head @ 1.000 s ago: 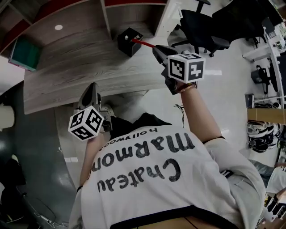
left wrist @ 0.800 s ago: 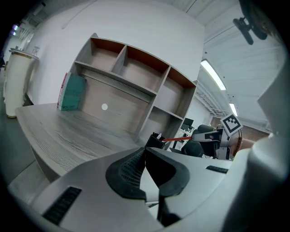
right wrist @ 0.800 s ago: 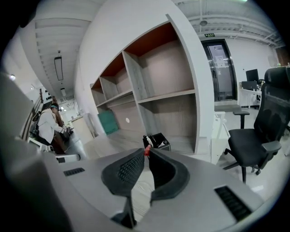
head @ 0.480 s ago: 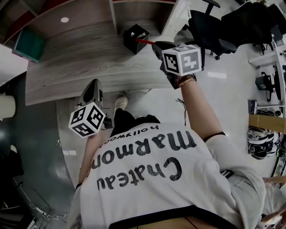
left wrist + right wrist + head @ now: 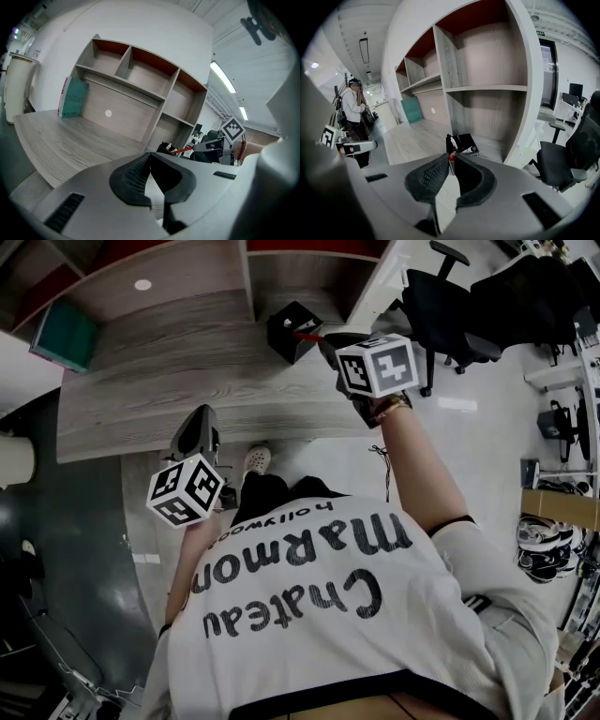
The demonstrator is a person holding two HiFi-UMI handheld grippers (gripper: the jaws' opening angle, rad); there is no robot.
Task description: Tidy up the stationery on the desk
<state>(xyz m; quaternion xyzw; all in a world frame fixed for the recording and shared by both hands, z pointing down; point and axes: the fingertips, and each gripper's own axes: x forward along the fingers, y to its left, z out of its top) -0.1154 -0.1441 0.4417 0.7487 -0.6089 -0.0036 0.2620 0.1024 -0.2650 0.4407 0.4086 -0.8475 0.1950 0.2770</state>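
A black pen holder (image 5: pixel 292 331) stands on the grey wooden desk (image 5: pixel 169 371), near the shelf unit's right end. My right gripper (image 5: pixel 330 341) is shut on a red pen (image 5: pixel 309 335), whose far end reaches the holder's top. In the right gripper view the holder (image 5: pixel 461 143) lies just beyond the jaws, with a bit of the red pen (image 5: pixel 451 157) showing between them. My left gripper (image 5: pixel 200 420) hovers at the desk's front edge, shut and holding nothing. From the left gripper view the holder (image 5: pixel 165 149) and the red pen (image 5: pixel 183 150) show to the right.
A teal box (image 5: pixel 61 337) leans at the desk's far left. The wooden shelf unit (image 5: pixel 487 84) rises behind the desk. Black office chairs (image 5: pixel 441 306) stand to the right. A person (image 5: pixel 351 108) stands beyond the desk's left end.
My right gripper has brought the red pen closer to the pen holder. The left gripper has stayed about where it was.
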